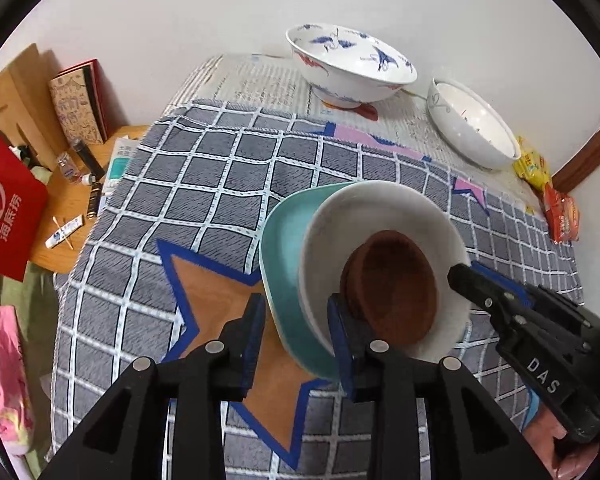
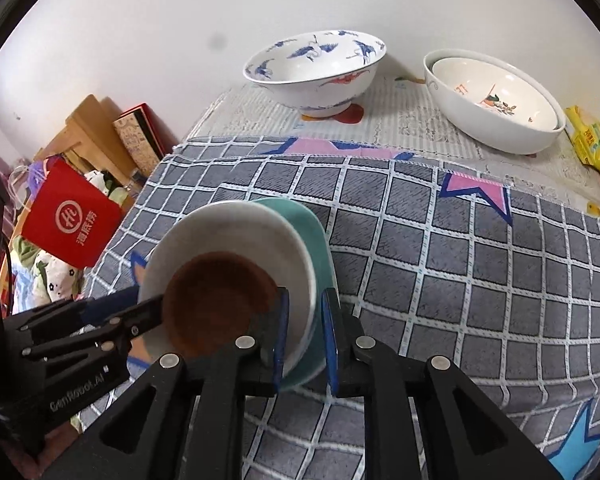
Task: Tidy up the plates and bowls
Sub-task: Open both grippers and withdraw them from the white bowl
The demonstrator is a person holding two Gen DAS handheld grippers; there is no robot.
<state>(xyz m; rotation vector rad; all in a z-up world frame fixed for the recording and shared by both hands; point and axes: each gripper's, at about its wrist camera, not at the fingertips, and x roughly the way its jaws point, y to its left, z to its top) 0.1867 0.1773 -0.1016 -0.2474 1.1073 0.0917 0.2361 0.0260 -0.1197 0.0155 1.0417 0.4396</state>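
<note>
Above the grey checked blanket [image 1: 228, 184], both grippers straddle opposite rims of a stack: teal plate [image 1: 278, 248], white plate [image 1: 384, 208], brown dish [image 1: 392, 288].

Left wrist view: the left gripper [image 1: 298, 344] stands slightly spread, its pads clear of the rims; the right gripper [image 1: 460, 274] reaches in opposite, balancing the tilted stack.
Right wrist view: the right gripper [image 2: 304, 336] is narrowly parted around the rims; whether its pads press, I cannot tell. Only here does a smaller bowl show inside the plain white bowl [image 2: 496, 100], beside the blue-patterned bowl [image 2: 316, 76].

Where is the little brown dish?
In both wrist views, the brown dish sits inside the white plate, stacked on the teal plate, on the checked cloth.
</note>
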